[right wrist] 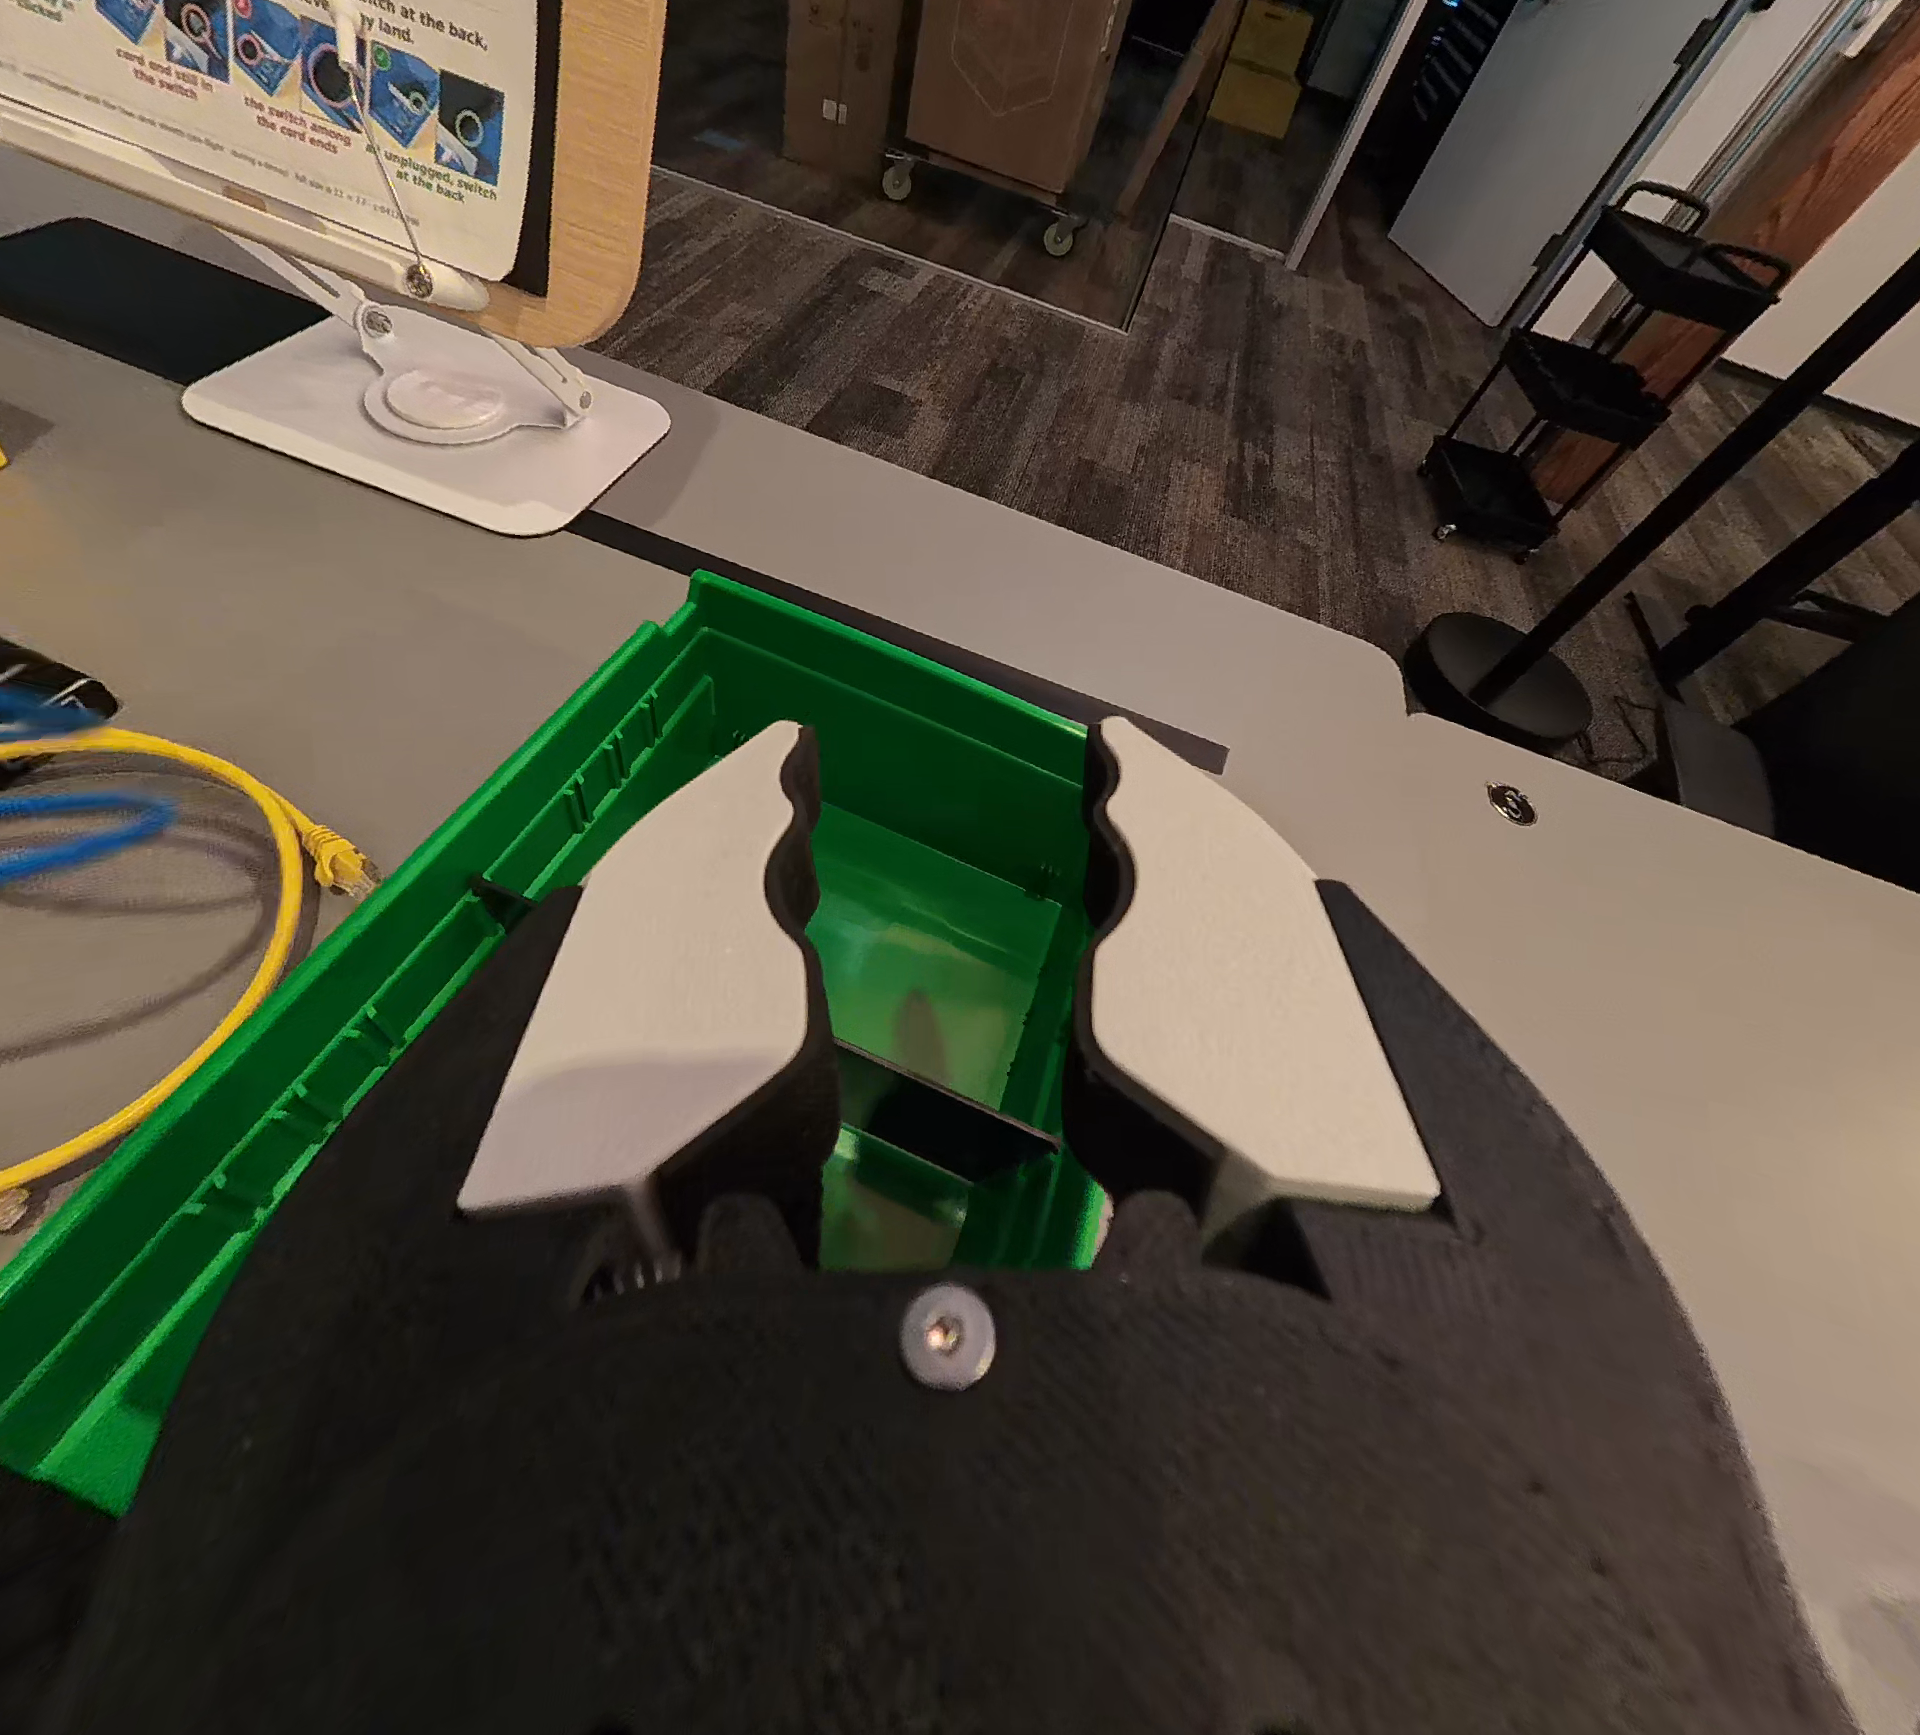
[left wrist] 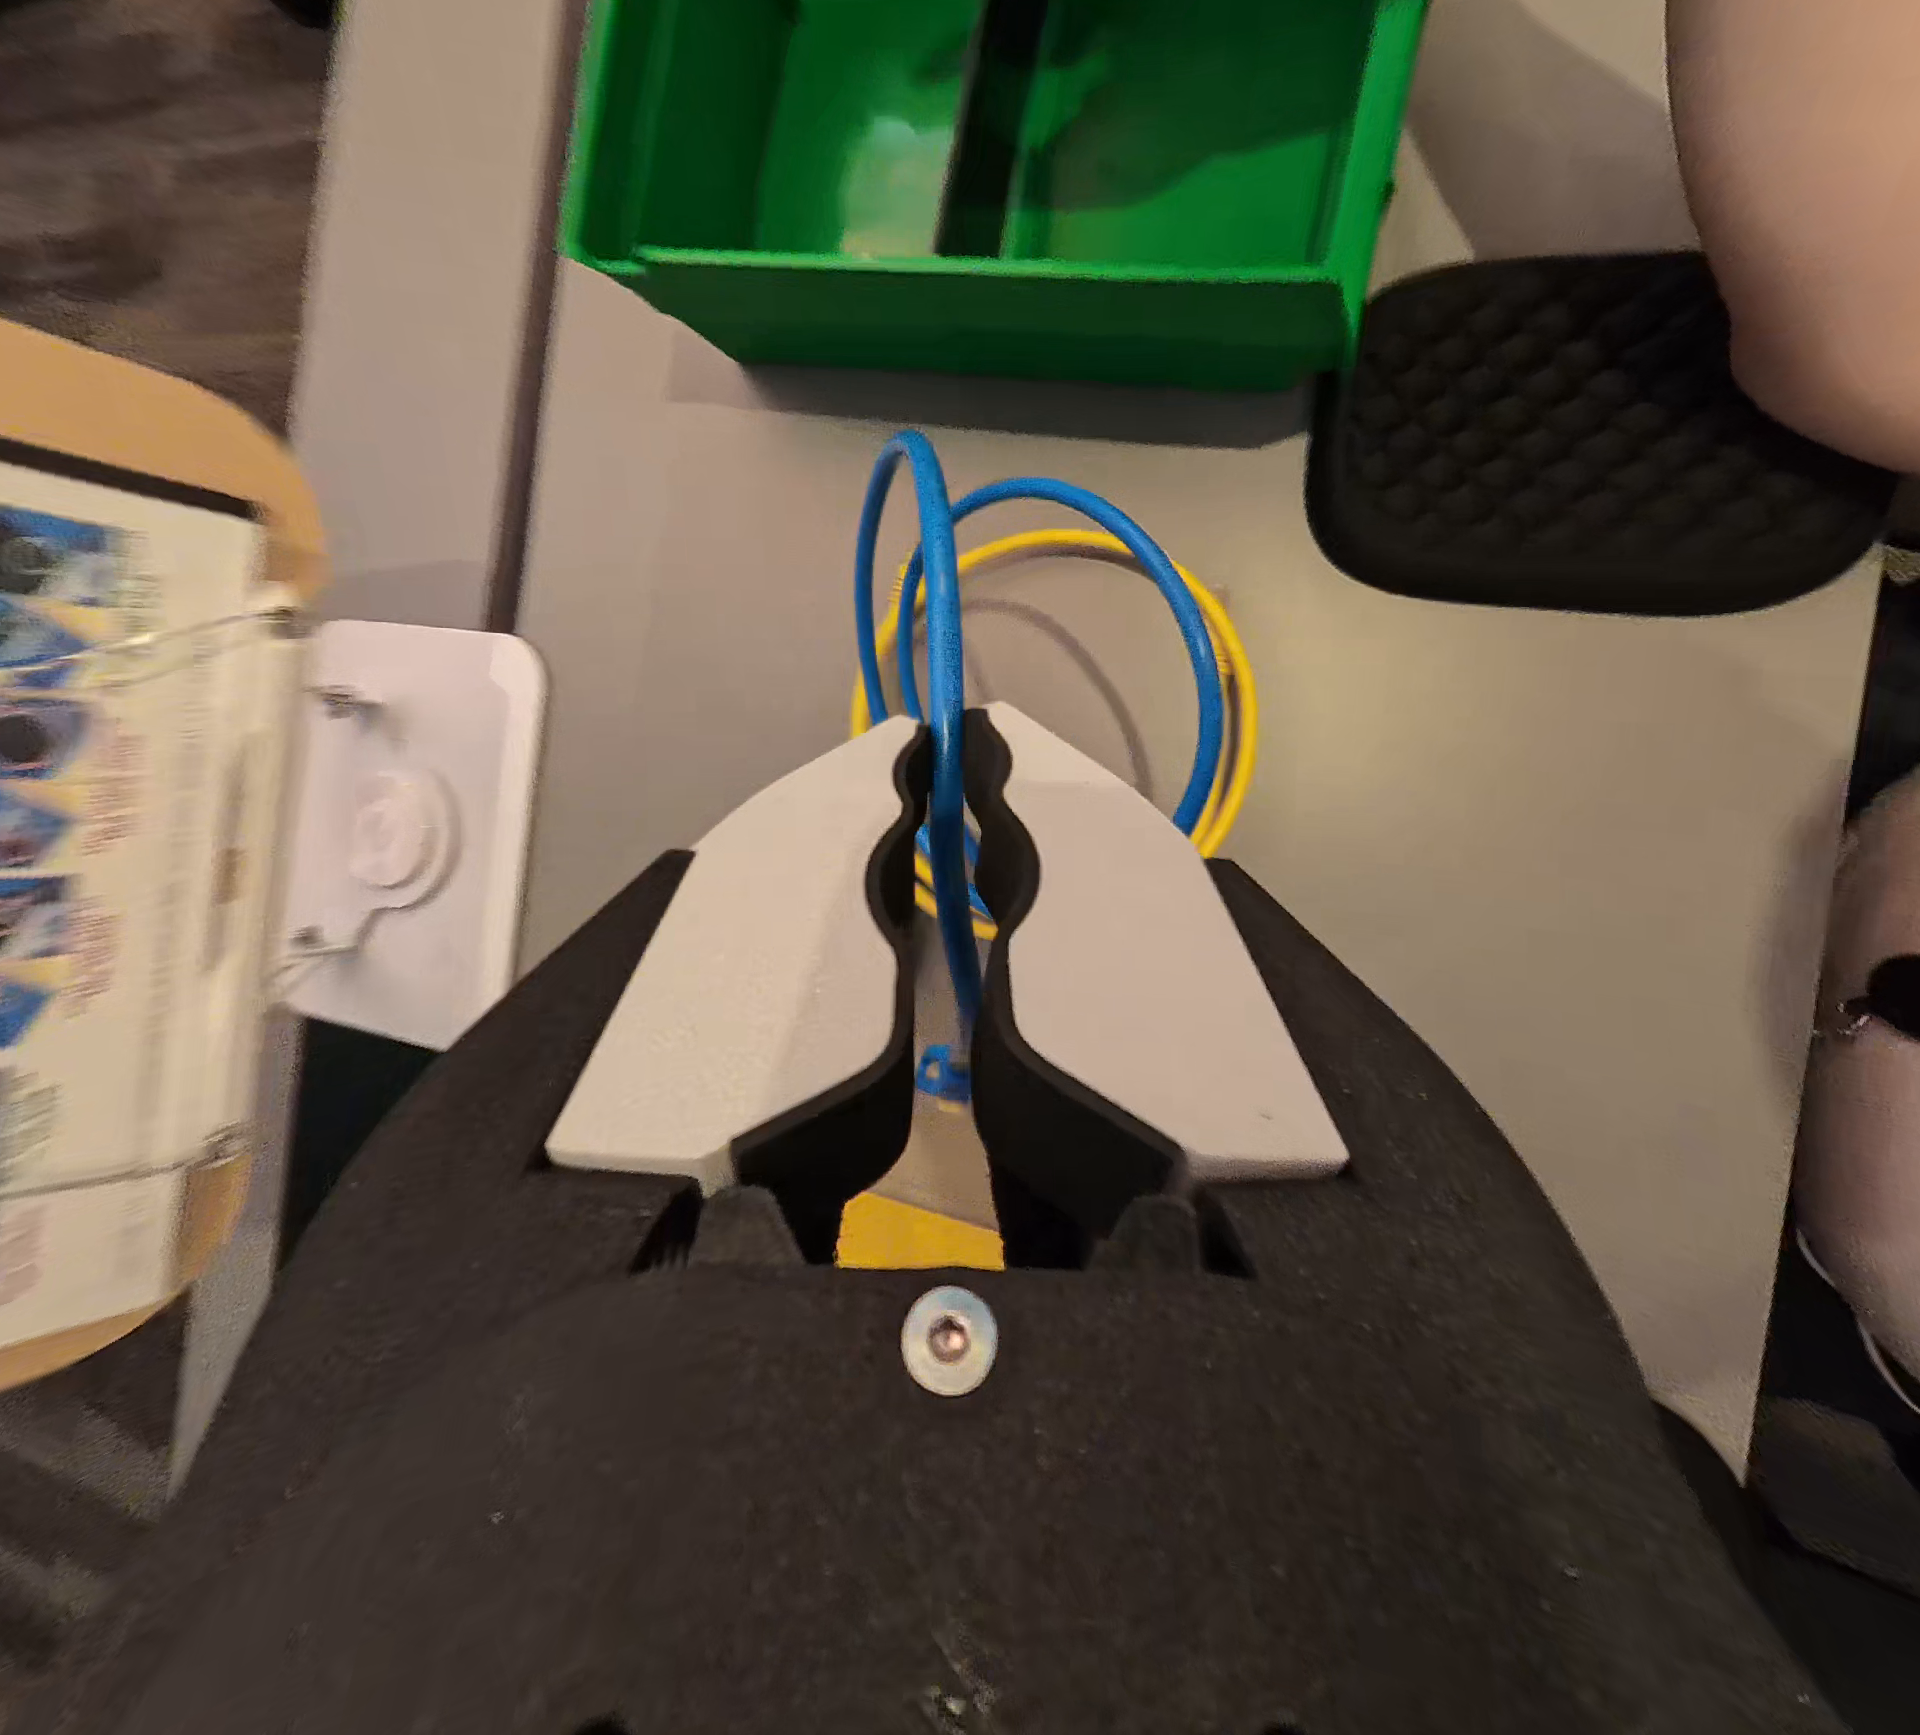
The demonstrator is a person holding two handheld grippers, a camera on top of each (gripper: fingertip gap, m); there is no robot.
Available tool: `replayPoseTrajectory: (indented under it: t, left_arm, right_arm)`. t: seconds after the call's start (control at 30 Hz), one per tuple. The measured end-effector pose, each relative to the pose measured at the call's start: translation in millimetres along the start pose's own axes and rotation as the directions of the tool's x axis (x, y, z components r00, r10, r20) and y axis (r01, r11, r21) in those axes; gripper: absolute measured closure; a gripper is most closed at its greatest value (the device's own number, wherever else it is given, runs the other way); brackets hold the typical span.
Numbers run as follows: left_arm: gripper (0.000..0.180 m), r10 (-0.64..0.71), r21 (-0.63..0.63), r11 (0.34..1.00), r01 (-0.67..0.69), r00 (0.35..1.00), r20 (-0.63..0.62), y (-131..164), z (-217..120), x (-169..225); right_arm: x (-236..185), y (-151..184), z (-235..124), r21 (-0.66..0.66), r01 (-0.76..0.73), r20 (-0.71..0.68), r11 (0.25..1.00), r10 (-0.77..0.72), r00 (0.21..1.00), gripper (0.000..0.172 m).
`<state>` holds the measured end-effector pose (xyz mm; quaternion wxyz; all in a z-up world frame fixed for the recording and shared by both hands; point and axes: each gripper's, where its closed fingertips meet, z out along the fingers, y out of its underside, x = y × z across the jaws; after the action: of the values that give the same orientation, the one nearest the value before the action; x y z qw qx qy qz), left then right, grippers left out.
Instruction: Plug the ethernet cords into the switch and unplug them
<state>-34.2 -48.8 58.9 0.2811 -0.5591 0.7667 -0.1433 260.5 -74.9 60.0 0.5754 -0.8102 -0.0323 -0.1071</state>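
While the left gripper point(left wrist: 948, 729) pinches a thin blue ethernet cord point(left wrist: 940, 605) above the grey bench point(left wrist: 1455, 854), the right gripper point(right wrist: 945, 750) hangs wide open over the green plastic bin point(right wrist: 623, 709) near the bench's far edge; a yellow cord point(right wrist: 260, 937) lies coiled beside the bin.

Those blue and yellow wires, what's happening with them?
A person is working with two hand-held grippers. The left gripper is pinching the blue cord and lifting its loops off the grey table, while the yellow cord lies coiled below. The right gripper is open and holds nothing, hovering over the green bin. No switch shows.
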Motion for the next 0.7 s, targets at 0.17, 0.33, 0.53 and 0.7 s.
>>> replayPoseTrajectory:
  t: [0.17, 0.33, 0.53, 0.7]
  left_arm:
    - [0.175, -0.038, -0.1, 0.995, 0.024, 0.99, -0.135, 38, 77, 50]
    - [0.175, -0.187, -0.096, 0.982, 0.165, 0.931, -0.314, 51, 109, 90]
    - [0.161, -0.224, -0.09, 0.975, 0.205, 0.909, -0.351, 71, 132, 113]
    - [0.147, -0.274, 0.11, 0.929, 0.354, 0.856, -0.439, 57, 102, 108]
  right_arm:
    - [-3, -1, 2, -0.003, 0.006, 0.014, 1.0, -0.006, 1.0, 0.122]
    - [-4, 0, 1, -0.002, 0.003, 0.02, 1.0, -0.003, 1.0, 0.122]
    - [-3, 2, 2, -0.005, -0.006, 0.027, 1.0, 0.006, 1.0, 0.122]
    - [-2, 4, 2, -0.011, -0.007, 0.026, 1.0, 0.007, 1.0, 0.122]
